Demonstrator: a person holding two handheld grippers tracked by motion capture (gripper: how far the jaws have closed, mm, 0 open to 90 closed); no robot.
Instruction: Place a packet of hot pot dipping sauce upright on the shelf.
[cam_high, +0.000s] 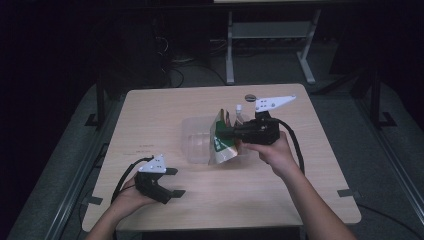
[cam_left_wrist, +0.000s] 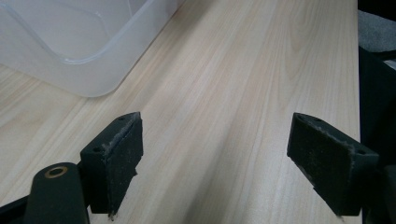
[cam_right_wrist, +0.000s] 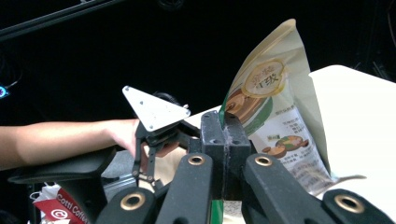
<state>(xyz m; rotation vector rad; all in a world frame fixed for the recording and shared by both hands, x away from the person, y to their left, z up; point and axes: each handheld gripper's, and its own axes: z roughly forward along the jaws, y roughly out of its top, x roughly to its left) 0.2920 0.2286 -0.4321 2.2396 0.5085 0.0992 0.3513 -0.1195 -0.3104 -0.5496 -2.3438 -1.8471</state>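
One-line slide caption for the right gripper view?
Right gripper shut on the edge of a green-and-cream snack pouch, with the left gripper in the background.

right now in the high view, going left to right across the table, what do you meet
left gripper, jaws open over bare table → clear plastic container → green and cream snack pouch, pinched at its edge → right gripper, shut on the pouch and held in the person's right hand

Bench (cam_high: 165, 107): pale wood-grain top, frame centre. Clear plastic tub (cam_high: 197, 142) stands on it, mid-frame. Small dark round disc (cam_high: 250, 97) lies near the far edge, upper right of centre.
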